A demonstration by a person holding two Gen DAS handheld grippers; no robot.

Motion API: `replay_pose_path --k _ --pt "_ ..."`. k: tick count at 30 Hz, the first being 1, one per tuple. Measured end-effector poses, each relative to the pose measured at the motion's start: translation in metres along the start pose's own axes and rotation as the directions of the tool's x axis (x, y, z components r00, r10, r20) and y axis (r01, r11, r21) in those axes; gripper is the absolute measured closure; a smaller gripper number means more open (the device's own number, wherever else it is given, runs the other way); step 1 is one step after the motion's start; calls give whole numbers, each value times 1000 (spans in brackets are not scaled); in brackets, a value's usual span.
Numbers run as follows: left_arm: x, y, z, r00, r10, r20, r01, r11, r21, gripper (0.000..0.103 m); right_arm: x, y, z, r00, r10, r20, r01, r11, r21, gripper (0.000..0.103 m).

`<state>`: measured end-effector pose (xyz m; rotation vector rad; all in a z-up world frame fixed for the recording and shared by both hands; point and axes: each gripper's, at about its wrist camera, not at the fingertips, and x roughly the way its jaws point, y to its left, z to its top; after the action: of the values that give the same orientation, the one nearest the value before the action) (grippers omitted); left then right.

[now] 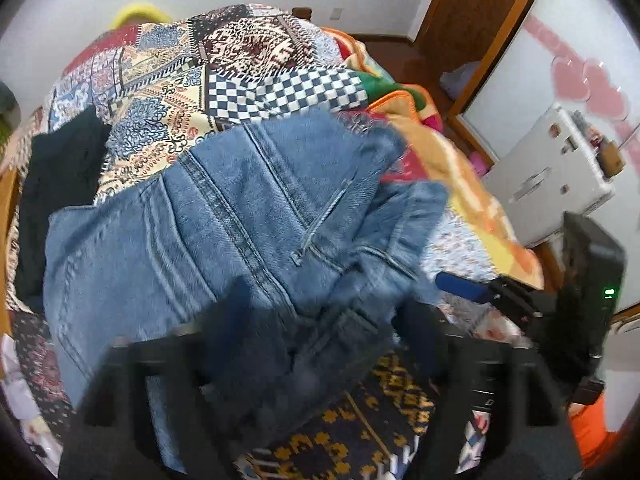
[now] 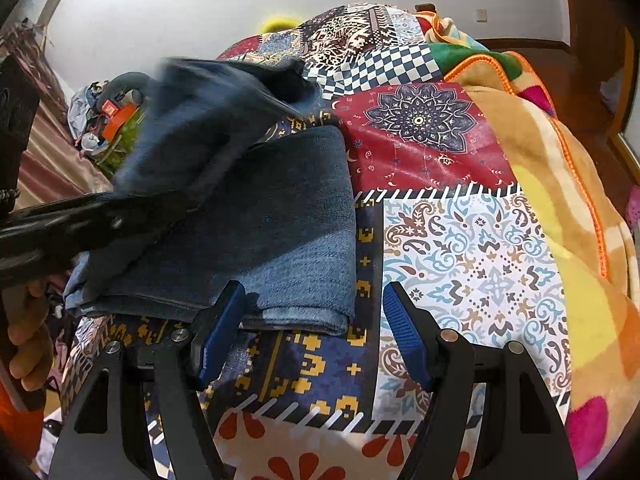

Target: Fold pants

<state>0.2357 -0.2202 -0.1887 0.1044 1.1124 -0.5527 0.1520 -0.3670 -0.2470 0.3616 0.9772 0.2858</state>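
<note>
One pair of blue jeans [image 1: 224,216] lies folded over on the patchwork bedspread [image 1: 168,80], seams and frayed hem up in the left wrist view. In the right wrist view the same denim [image 2: 288,220] sits as a flat folded layer w/ a blurred flap above it at upper left.

Left gripper [image 1: 332,320]: blurred, jaws apart, denim lying btwn the fingers but pads not pressing on it. Right gripper [image 2: 314,320]: jaws wide, nothing held; its blue-padded left finger [image 2: 222,328] is at the near edge of the folded denim, right finger over bare bedspread.

A dark garment [image 1: 60,184] lies just left of the jeans. An orange/yellow fleece blanket [image 2: 560,184] is bunched along the right side of the bed. A white box-like appliance [image 1: 560,160] stands beyond the bed edge on the right, near a wooden door frame [image 1: 452,12]. A person's fingers [image 2: 28,344] show at the left edge.
</note>
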Motion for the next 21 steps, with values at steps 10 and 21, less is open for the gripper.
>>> replay_pose_path --k 10,21 --pt "-76 48 5 967 151 205 -140 988 -67 8 -22 16 -2 1000 -6 18 7 999 -43 35" --pt "-34 175 59 897 425 121 -406 901 -151 3 -15 42 0 1000 1 5 -1 997 -83 35"
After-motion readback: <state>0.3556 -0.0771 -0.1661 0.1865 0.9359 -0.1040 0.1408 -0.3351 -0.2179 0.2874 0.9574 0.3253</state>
